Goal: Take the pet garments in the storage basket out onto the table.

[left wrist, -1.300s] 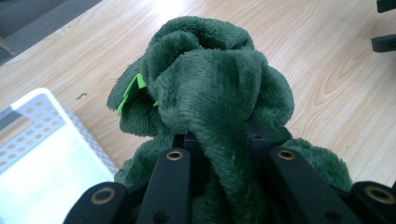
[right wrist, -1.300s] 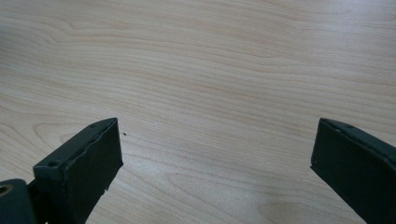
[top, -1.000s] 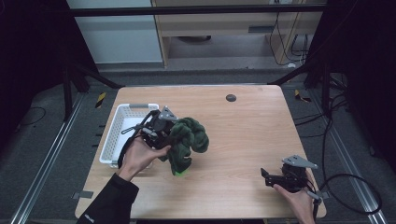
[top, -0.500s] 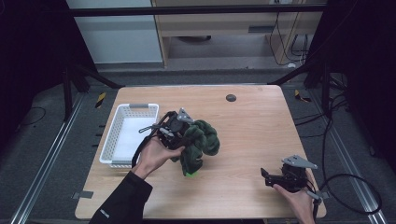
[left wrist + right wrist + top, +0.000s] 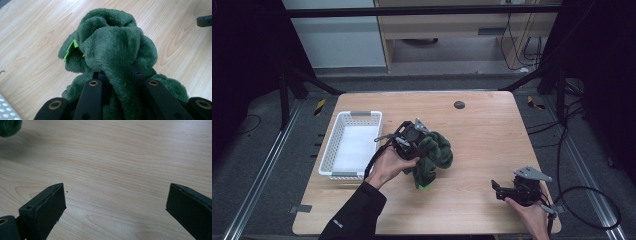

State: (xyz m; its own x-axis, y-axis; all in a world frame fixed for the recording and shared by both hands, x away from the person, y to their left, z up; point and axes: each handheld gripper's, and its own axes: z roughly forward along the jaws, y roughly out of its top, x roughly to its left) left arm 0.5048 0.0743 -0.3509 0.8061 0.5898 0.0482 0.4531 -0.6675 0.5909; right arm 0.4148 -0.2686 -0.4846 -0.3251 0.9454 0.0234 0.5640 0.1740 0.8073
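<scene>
Left gripper (image 5: 412, 137) is clamped on a bunched green plush cloth (image 5: 432, 157) near the table's (image 5: 482, 135) centre, just right of the white basket (image 5: 352, 145). Right gripper (image 5: 512, 190) sits wide open and empty at the near-right corner — the left hand is far nearer.

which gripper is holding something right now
The left gripper, clamped on the green plush cloth beside the white basket; the right gripper is open, with nothing between its jaws.

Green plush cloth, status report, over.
Left tool shut on green plush cloth. Right tool open, empty, low over the table. White basket alongside, nothing blocking.
</scene>
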